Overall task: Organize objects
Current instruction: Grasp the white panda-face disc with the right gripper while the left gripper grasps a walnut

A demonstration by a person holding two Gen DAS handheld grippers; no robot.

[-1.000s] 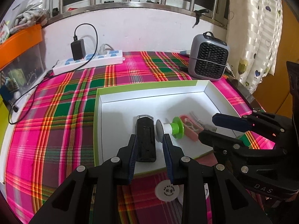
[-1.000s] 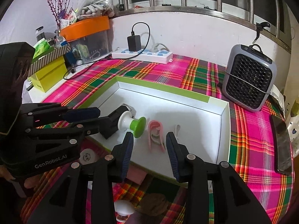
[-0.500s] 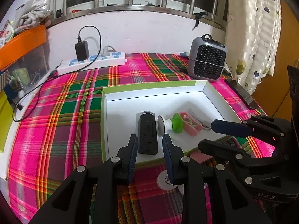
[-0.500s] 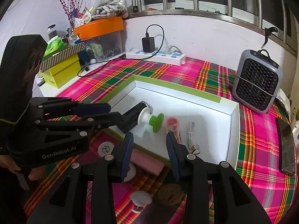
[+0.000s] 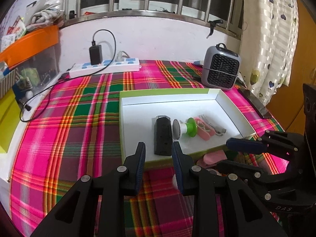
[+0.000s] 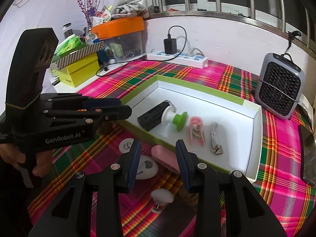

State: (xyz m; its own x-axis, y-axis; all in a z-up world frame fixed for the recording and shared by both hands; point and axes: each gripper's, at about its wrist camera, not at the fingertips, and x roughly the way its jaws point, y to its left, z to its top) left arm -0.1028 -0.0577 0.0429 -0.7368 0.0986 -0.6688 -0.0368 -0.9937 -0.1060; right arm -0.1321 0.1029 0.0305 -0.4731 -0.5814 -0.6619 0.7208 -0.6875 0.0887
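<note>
Pink, the flat oblong case point(image 6: 165, 157) lies on the plaid cloth point(image 6: 280, 179) just outside the near wall of the white box point(image 6: 254, 138), its long axis running slantwise across my right gripper point(image 6: 158, 159). It sits just ahead of and below those fingertips, framed between them. My right gripper is half open and holds nothing. My left gripper point(image 5: 158, 159) is also parted and empty, farther off, facing the black device point(image 5: 162, 138) inside the box. I judge the right hand nearer, and a slight wrist roll would square it to the case.
</note>
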